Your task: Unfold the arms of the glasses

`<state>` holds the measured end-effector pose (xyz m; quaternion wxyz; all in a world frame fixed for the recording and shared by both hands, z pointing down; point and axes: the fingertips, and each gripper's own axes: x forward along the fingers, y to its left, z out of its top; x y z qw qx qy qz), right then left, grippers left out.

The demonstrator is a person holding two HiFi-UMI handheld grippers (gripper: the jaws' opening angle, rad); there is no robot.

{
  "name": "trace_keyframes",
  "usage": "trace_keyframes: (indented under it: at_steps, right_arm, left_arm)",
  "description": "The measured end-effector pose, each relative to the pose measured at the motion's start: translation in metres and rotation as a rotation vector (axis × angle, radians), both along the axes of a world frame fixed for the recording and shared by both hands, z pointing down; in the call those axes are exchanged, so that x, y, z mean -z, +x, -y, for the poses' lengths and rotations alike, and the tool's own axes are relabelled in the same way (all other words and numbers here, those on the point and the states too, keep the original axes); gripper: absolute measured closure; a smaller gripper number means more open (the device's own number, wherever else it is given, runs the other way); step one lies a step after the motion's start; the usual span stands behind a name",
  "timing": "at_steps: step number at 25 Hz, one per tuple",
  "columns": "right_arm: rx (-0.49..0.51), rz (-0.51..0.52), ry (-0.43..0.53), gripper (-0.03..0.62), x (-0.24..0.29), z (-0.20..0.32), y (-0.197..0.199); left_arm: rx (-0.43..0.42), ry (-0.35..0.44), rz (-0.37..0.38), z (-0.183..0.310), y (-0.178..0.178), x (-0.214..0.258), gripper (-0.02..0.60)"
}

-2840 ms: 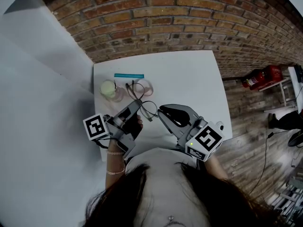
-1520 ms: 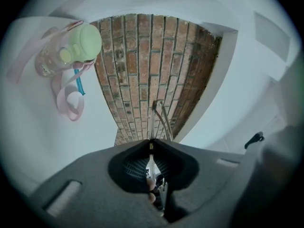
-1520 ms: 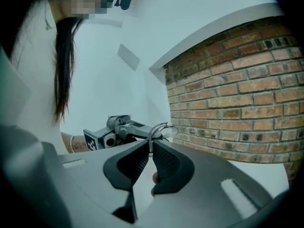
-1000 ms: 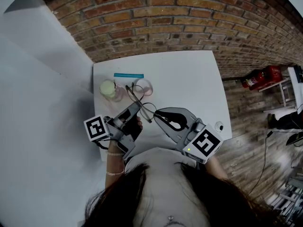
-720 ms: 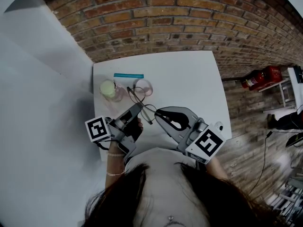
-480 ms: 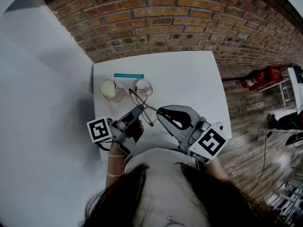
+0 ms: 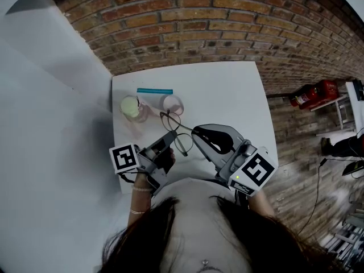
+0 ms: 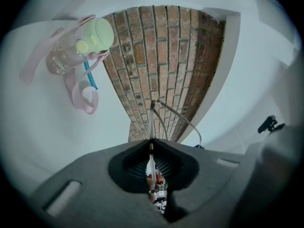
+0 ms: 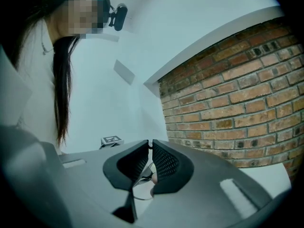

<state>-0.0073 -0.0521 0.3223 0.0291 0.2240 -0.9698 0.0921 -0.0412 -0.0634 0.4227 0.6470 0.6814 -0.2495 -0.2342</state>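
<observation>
We hold the thin wire-framed glasses (image 7: 181, 134) between the two tools, over the near part of the white table (image 7: 227, 95) and close to our body. That is probably so both can work on the frame without reaching.

The left hand-held gripper (image 7: 169, 136) is clenched on one slim wire piece of the frame. In the left gripper view that wire runs straight through the closed jaws, and the rest of the frame (image 8: 176, 119) arcs out beyond them. We judge this grip to be the anchor that keeps the glasses from turning.

The right hand-held gripper (image 7: 195, 132) is also pinched together. In the right gripper view its ribbed pads meet on thin metal, with a rim of lens showing just below. It seems to be the hand that swings an arm outward. We cannot tell which part of the frame it has.

The clear bottle with a pale green lid (image 7: 132, 107), its pink strap (image 7: 172, 103) and a teal stick (image 7: 154, 91) lie farther back, towards the brick wall (image 7: 216, 21). They are apart from the glasses and leave room for the work. The hinges look delicate, so a slow pull along the hinge's own arc seems wise.
</observation>
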Motion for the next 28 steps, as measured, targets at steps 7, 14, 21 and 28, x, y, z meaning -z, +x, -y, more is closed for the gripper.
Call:
trace_keyframes:
  at_steps: [7,14,21,28]
  right_arm:
    - [-0.011,0.000,0.013,0.563,0.004,0.003,0.004]
    - [-0.019,0.003,0.014,0.563,0.008,0.007,0.006]
    - [-0.037,0.007,0.023,0.563,0.011,0.011,0.010]
    - [-0.052,0.011,0.025,0.563,0.012,0.015,0.012]
  left_arm:
    - [-0.025,-0.004,0.005,-0.004,0.006,-0.003,0.560]
    - [-0.049,-0.015,0.015,-0.009,0.012,-0.006,0.560]
    - [-0.087,-0.013,0.023,-0.014,0.018,-0.009,0.560]
    - [-0.103,-0.019,0.023,-0.016,0.021,-0.012,0.560]
